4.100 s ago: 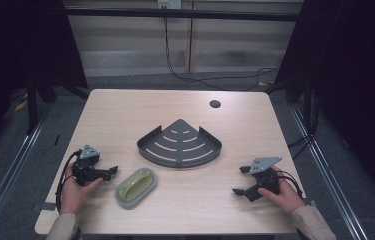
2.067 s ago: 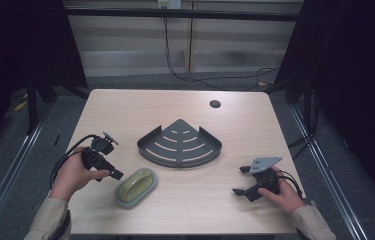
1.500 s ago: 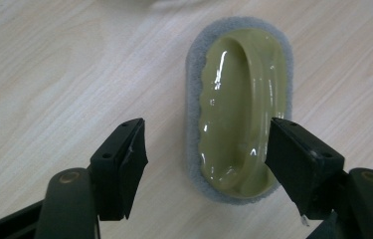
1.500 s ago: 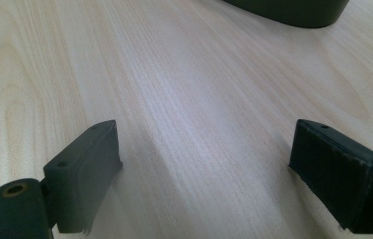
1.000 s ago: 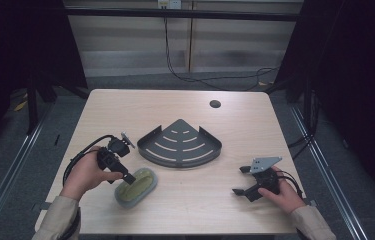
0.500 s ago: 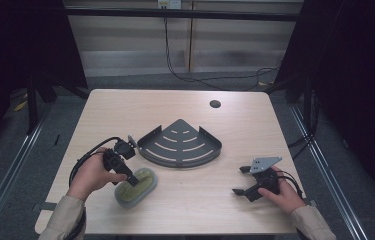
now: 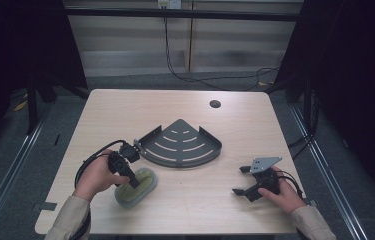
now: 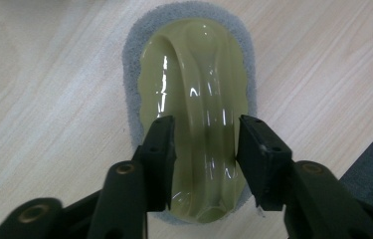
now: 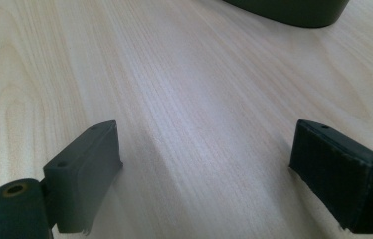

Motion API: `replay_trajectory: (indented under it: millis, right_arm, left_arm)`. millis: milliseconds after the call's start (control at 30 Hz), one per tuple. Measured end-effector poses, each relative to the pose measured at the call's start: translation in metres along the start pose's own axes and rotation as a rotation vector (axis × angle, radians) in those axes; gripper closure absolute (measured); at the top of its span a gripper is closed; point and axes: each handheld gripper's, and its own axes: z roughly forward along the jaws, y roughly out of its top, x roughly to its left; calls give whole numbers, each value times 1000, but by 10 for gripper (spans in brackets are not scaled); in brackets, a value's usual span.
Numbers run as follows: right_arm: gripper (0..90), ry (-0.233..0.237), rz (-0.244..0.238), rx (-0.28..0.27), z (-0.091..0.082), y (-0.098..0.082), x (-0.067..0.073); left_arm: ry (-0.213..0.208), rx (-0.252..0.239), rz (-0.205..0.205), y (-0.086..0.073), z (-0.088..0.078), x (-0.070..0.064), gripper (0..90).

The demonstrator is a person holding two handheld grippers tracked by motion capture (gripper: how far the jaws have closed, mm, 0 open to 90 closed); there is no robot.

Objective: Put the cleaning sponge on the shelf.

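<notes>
Since the earlier frame my left gripper had swung in over the sponge at the table's near-left, jaws closing onto its yellow handle; the rack sat just beyond; my right gripper rested agape.

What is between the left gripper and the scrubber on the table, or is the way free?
Nothing visible stands between them. The left gripper is already at the green-handled scrubber: its jaws have just been closing and now straddle the glossy handle ridge, one on each side. Whether the pads already press on it cannot be told. The table around the scrubber is bare.
</notes>
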Motion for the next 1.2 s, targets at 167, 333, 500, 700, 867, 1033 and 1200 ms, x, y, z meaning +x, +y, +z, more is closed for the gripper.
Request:
replay_trajectory:
  millis: [167, 333, 500, 700, 867, 1033, 1200]
  right_arm:
    - [117, 0, 0, 0, 0, 0, 0]
    - [118, 0, 0, 0, 0, 0, 0]
    - [117, 1, 0, 0, 0, 0, 0]
    - [117, 0, 0, 0, 0, 0, 0]
    - [117, 0, 0, 0, 0, 0, 0]
    - [117, 1, -1, 0, 0, 0, 0]
    - [117, 0, 1, -1, 0, 0, 0]
  left_arm:
    - [-9, 18, -5, 2, 2, -1, 705]
    - [2, 19, -10, 3, -5, -1, 714]
    - [0, 13, -17, 3, -19, 1, 715]
    - [1, 19, -25, 5, -30, 3, 715]
    - [5, 17, -25, 9, -36, 3, 714]
    - [11, 20, -18, 15, -48, 2, 714]
    - [3, 12, -15, 18, -54, 3, 715]
